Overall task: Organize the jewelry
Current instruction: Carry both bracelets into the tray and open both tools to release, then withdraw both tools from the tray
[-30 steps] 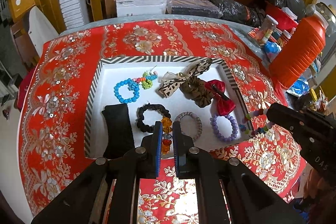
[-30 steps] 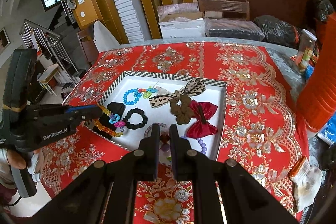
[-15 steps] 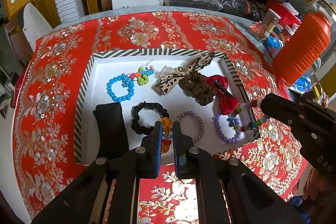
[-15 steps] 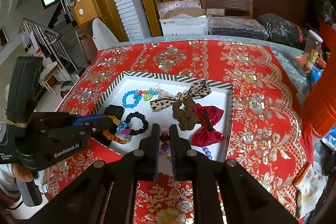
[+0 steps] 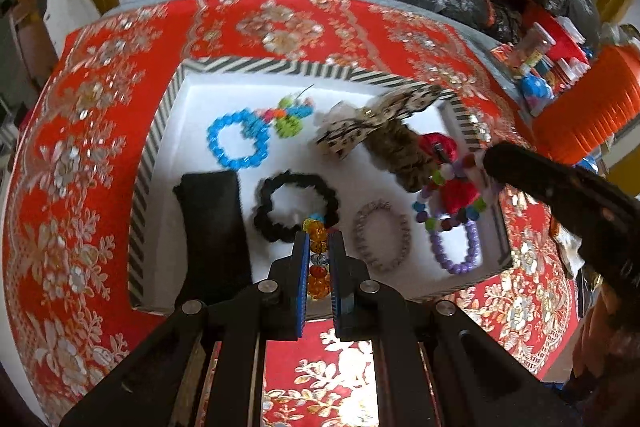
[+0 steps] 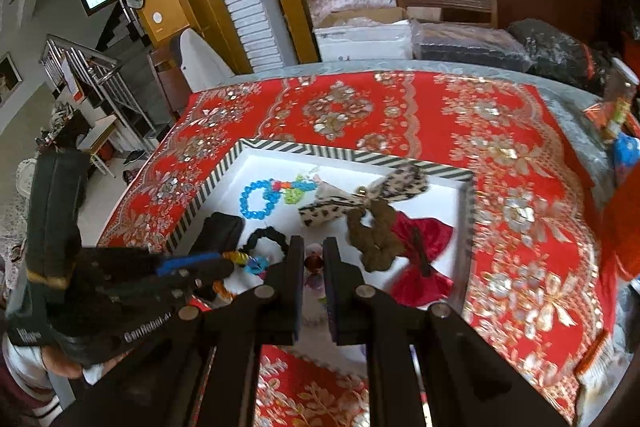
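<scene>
Two grippers hang over the tray [image 5: 160,131], which is already crowded. The left gripper [image 5: 319,255] is clamped on an amber bracelet [image 5: 316,247]; the right gripper [image 6: 312,267] pinches a multicolour bracelet [image 5: 448,187] dangling above the red bow [image 5: 452,187]. Dropping either one here could snag it on the scrunchie [image 5: 296,205] or tangle the beads.

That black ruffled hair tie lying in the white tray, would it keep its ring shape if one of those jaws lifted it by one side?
Probably not. The black scrunchie looks like gathered fabric with a wavy outline, so it would likely sag into a limp loop. It seems light for its size, being cloth with an open middle. Lying flat in the tray, it should not roll.
</scene>
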A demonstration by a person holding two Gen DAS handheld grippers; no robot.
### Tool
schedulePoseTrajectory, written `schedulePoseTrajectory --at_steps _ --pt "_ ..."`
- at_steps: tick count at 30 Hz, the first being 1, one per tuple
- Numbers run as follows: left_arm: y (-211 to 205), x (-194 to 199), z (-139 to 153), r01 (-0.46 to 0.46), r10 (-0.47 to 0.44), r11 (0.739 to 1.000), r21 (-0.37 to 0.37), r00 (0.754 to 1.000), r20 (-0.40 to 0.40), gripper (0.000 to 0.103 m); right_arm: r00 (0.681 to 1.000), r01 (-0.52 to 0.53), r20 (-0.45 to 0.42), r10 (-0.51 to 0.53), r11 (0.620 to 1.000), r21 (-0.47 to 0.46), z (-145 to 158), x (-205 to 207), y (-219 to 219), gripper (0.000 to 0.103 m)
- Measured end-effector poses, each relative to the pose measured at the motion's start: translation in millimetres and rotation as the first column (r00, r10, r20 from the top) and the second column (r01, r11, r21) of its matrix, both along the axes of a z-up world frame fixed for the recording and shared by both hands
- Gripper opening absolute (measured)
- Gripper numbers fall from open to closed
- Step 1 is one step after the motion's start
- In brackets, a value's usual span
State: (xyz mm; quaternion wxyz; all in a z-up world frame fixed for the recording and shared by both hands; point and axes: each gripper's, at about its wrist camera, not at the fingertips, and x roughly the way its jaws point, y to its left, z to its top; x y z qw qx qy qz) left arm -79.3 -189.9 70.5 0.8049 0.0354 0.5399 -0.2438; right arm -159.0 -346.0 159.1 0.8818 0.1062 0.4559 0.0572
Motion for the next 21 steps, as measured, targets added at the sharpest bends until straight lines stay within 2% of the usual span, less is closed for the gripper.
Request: schedulePoseTrajectory --at_steps 5,8,11,15,21 --pt "12 7 -11 -0.037 0.037 0.999 0.004 0.999 -0.029 0.008 0.999 -0.046 -0.018 0.047 0.999 0.025 -10 29 14 0.009" --pt "14 9 -16 -0.043 0.043 0.999 0.007 0.998 -0.04 0.008 0.998 -0.044 -0.052 0.045 0.999 0.015 -27 40 12 0.009" --pt "16 11 -20 -0.047 0.047 0.999 0.007 0.998 -0.048 0.008 0.993 -0.017 -0.116 0.013 0.999 -0.034 -51 37 2 0.009" --pt "16 12 -24 -0.044 0.044 0.999 0.014 0.998 -0.052 0.008 0.981 0.03 -0.19 -0.033 0.999 -0.019 -76 24 -19 0.009" --pt "11 12 -29 -0.042 0.044 0.998 0.047 0.998 -0.039 0.008 0.979 0.037 -0.201 -0.042 0.999 -0.028 -90 17 -24 0.01"
